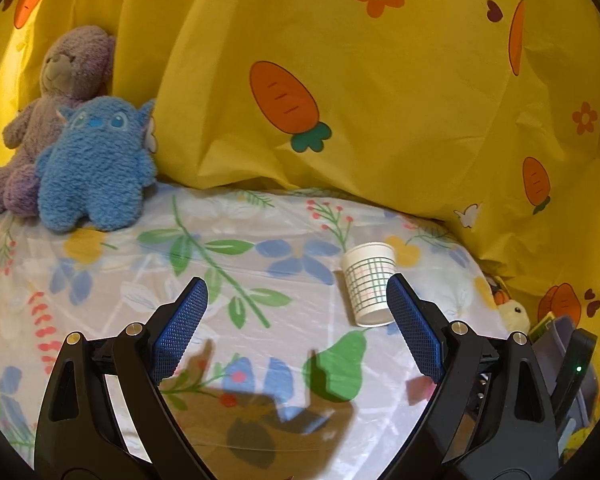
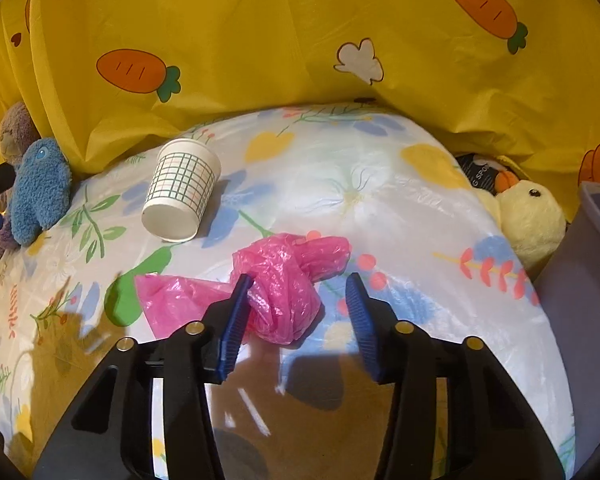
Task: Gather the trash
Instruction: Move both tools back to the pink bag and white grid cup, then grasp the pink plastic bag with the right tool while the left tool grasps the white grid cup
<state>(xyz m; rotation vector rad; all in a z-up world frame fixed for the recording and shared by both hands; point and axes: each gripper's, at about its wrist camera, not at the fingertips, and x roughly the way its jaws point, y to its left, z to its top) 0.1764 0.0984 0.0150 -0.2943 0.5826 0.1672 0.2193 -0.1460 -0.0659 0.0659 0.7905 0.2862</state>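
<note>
Your right claw (image 2: pixel 298 312) stands wide over the floral bed sheet (image 2: pixel 400 200), its left pad touching the crumpled pink plastic bag (image 2: pixel 284 280) that lies between the fingers. Your left claw (image 1: pixel 296 324) is wide too, holding nothing; the checked paper cup (image 1: pixel 369 283) lies on its side just beside its right pad. Beyond, a blue plush (image 1: pixel 94 164) and a purple bear (image 1: pixel 66 76) lean on the yellow carrot-print cover (image 1: pixel 380 100).
</note>
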